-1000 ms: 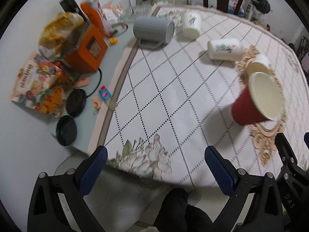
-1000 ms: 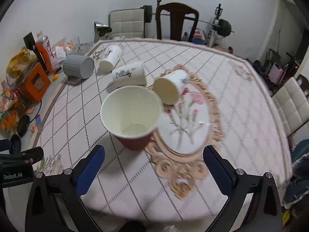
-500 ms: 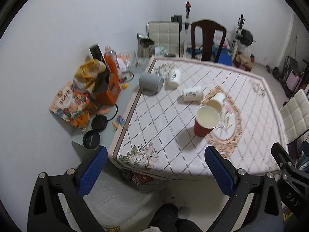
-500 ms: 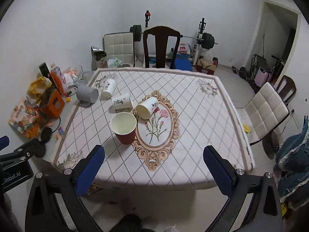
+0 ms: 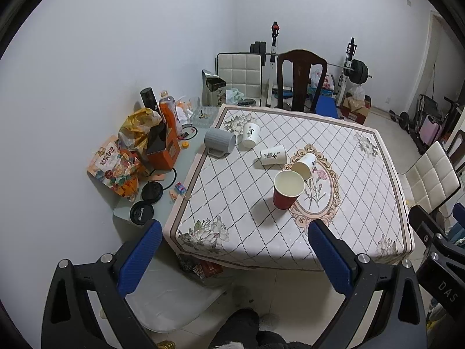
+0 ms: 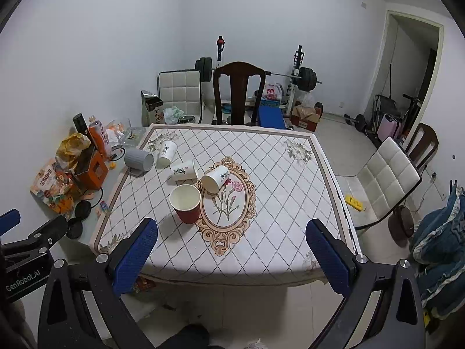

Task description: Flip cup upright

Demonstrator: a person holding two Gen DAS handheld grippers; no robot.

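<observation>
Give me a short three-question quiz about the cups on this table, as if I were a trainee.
1. True or false: the red cup stands upright, mouth up.
2. How many white paper cups lie tipped on the tablecloth?
3. Multiple choice: the grey mug is A) upright, B) on its side, C) held by a tool.

Key:
1. True.
2. Three: one by the grey mug, one in the middle, one on the floral oval.
3. B. The left tool and right tool are both open, holding nothing, back from the table.

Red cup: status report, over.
Both grippers open, empty, off the table. Red cup upright. White cups lying nearby, nothing blocking.
</observation>
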